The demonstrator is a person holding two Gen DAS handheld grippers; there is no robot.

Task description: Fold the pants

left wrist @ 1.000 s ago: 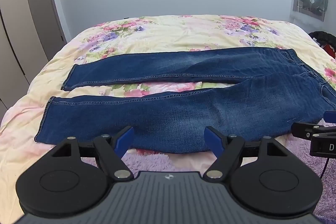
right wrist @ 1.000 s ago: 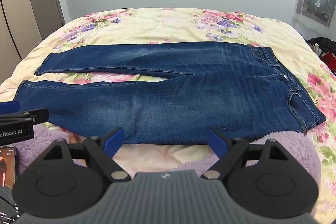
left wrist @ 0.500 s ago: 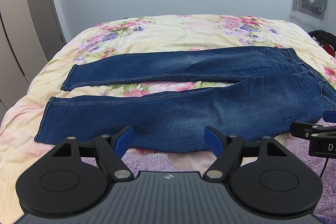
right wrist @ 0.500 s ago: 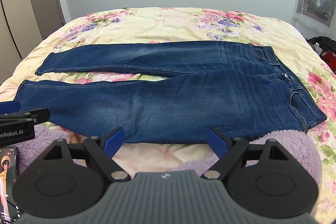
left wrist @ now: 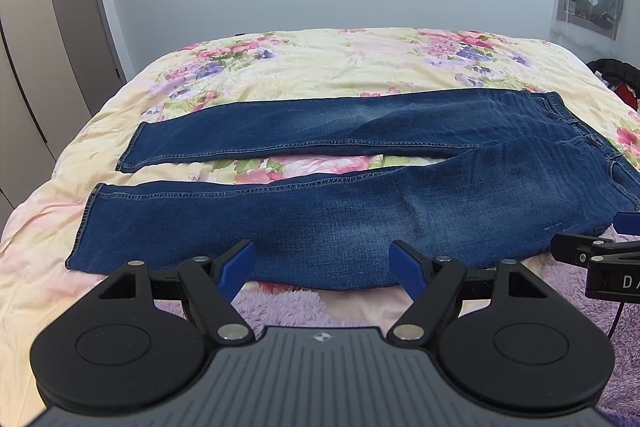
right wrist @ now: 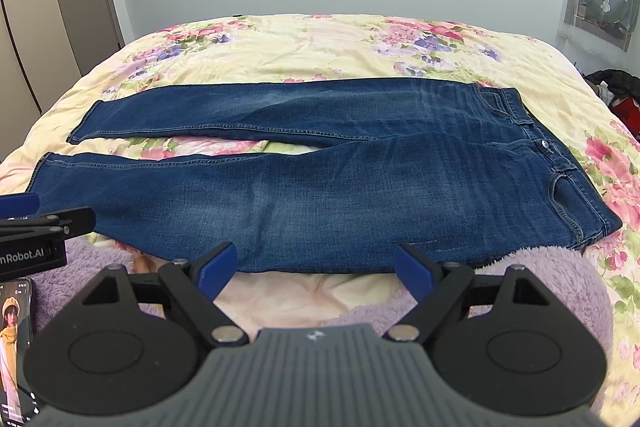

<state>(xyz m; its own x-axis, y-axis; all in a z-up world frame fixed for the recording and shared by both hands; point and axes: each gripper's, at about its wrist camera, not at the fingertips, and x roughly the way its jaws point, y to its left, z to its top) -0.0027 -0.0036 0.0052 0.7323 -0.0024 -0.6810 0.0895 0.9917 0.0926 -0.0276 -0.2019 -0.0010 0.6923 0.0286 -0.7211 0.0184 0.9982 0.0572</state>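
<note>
— Where are the jeans (left wrist: 340,215)?
— Flat across the floral bed (left wrist: 320,67), unfolded, legs toward its left edge, waistband right.
— And the grippers?
— Left gripper (left wrist: 322,263) and right gripper (right wrist: 316,265) hover at the near edge, fingers apart, holding nothing.

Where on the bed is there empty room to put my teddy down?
Free: the flowered bedspread beyond the jeans, toward the wall, and a thin strip between the two legs. Crowded: the near edge, with the purple fuzzy blanket, a phone and both open tongs, left and right.
</note>
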